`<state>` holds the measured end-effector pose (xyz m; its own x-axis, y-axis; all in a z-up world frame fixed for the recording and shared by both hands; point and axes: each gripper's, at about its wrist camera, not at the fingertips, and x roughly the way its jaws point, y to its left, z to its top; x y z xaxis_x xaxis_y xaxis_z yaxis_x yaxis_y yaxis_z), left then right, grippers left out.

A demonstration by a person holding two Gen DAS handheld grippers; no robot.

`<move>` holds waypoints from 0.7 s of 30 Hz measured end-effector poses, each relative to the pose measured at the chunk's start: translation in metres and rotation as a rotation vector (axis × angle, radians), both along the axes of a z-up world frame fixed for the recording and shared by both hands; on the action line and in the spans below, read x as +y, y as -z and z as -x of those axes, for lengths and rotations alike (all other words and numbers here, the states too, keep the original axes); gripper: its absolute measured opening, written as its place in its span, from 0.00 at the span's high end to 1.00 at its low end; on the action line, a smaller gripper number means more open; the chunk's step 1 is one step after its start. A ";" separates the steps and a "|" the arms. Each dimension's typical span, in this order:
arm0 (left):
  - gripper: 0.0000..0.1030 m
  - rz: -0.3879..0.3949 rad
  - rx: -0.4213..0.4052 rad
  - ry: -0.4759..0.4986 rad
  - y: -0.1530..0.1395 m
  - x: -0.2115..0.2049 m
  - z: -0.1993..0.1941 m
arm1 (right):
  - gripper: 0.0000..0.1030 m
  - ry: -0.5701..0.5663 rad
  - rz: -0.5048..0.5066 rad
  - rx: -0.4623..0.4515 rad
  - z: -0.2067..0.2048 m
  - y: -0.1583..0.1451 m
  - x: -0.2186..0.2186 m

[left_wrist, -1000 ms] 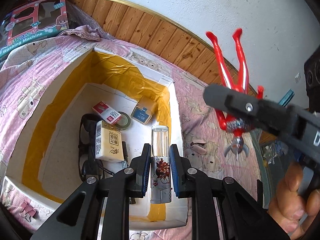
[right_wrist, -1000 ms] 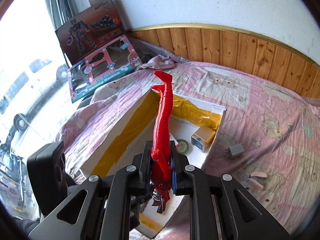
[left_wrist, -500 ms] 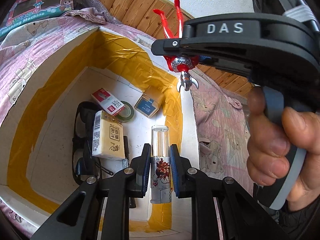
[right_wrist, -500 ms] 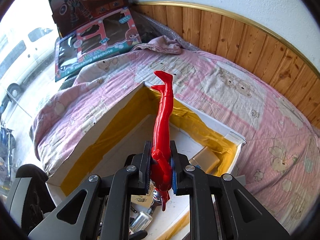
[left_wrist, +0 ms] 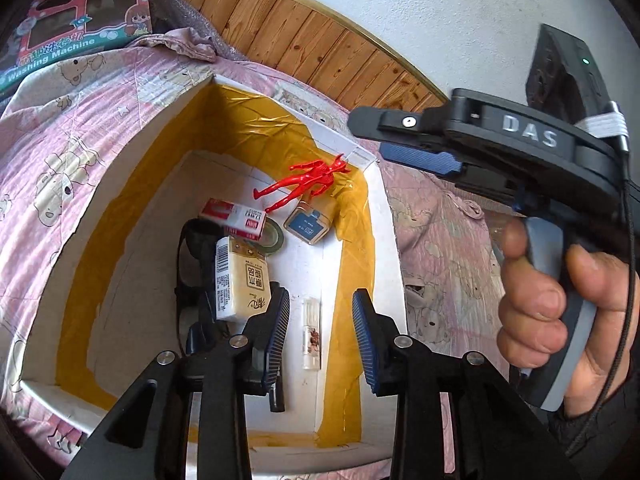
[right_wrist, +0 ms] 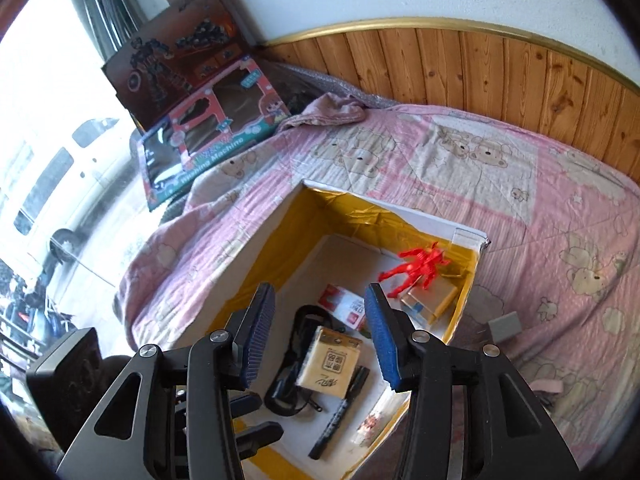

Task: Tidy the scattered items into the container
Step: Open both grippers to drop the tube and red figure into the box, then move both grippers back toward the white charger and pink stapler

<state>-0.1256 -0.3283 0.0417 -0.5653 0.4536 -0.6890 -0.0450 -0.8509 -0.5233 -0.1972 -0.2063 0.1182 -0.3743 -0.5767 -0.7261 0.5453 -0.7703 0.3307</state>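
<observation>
Two handheld grippers above an open white box [left_wrist: 394, 264] lined with yellow tape, set on a bed [right_wrist: 520, 184] with a pink bear-print cover. Left gripper [left_wrist: 320, 332]: jaws spread wide, holding nothing; directly below, between them, a clear tube [left_wrist: 311, 334] flat on the box floor. Right gripper [right_wrist: 318, 334]: jaws likewise wide apart and empty. Red toy figure [left_wrist: 310, 182] at the box's 1 o'clock corner, lying partly over a small blue-labelled tin [left_wrist: 309, 222]. Also inside: cream carton [left_wrist: 238, 280], red-and-white pack [left_wrist: 234, 216], black strap, marker pen [right_wrist: 340, 412]. Step in hand, judging by empty jaws over the box: release just completed for both items. Outside the box, at 3 o'clock in the right wrist view, a small grey block [right_wrist: 505, 326] and a pink object [right_wrist: 546, 386] on the cover. Next move probably: lift clear, swing the right gripper toward the grey block, close on it.
</observation>
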 end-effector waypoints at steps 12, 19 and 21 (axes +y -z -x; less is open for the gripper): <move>0.67 0.214 0.087 0.073 -0.031 0.044 -0.056 | 0.51 0.108 0.151 0.077 -0.119 0.020 0.091; 0.67 0.275 0.117 0.110 -0.045 0.074 -0.072 | 0.51 0.199 0.209 0.011 -0.149 0.055 0.138; 0.67 0.292 0.129 0.117 -0.050 0.081 -0.076 | 0.51 0.216 0.222 0.012 -0.153 0.056 0.148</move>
<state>-0.0493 -0.2472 0.0917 -0.6118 0.3148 -0.7256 -0.2010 -0.9492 -0.2423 -0.0442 -0.0580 0.0619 -0.5131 -0.6268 -0.5864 0.3820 -0.7785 0.4980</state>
